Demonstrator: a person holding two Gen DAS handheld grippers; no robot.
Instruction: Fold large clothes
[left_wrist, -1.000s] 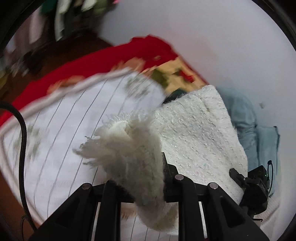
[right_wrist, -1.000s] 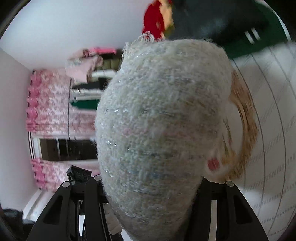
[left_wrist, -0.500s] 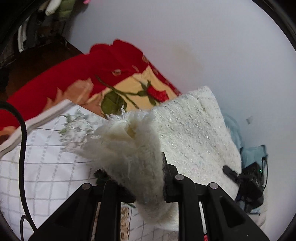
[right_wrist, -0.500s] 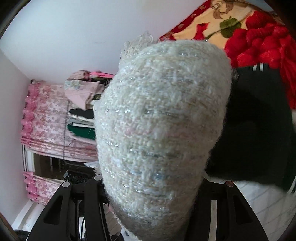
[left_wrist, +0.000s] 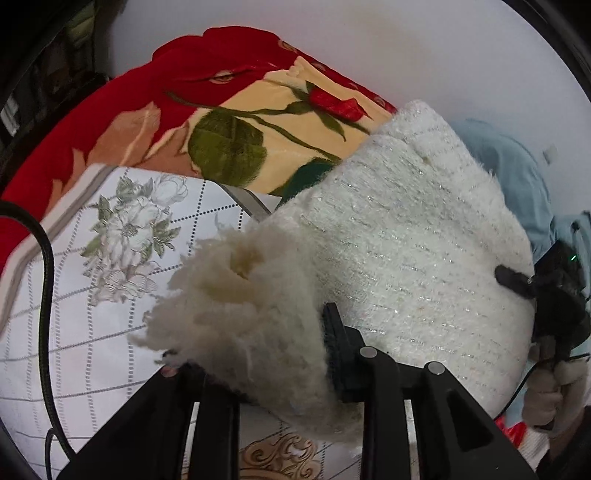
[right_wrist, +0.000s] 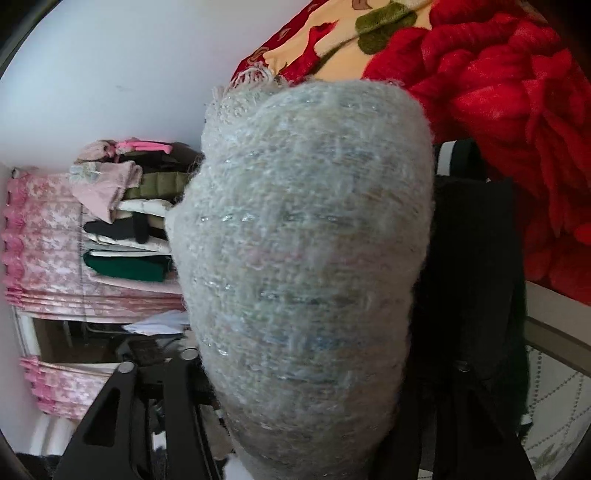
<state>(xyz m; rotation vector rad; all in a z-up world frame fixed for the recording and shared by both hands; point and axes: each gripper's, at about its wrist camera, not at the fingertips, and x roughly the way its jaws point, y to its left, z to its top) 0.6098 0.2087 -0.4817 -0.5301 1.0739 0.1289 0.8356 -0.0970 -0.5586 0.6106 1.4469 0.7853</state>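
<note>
A fuzzy white knitted garment (left_wrist: 406, 266) with silver threads hangs stretched between both grippers above a bed. My left gripper (left_wrist: 273, 354) is shut on one bunched, frayed corner of it. The other gripper (left_wrist: 554, 295) shows at the right edge of the left wrist view, at the garment's far corner. In the right wrist view the garment (right_wrist: 306, 258) drapes over my right gripper (right_wrist: 306, 387), which is shut on it; the fabric hides its fingertips.
Below lies a white floral checked sheet (left_wrist: 110, 258) and a red rose-print blanket (left_wrist: 229, 110), (right_wrist: 517, 110). A light blue cloth (left_wrist: 517, 177) lies by the white wall. A black garment (right_wrist: 476, 295) lies on the bed. Shelves of folded clothes (right_wrist: 125, 229) stand behind pink curtains.
Both grippers have carried the garment toward the head of the bed. The rose blanket now fills more of both views, and the sheet has slid back.
</note>
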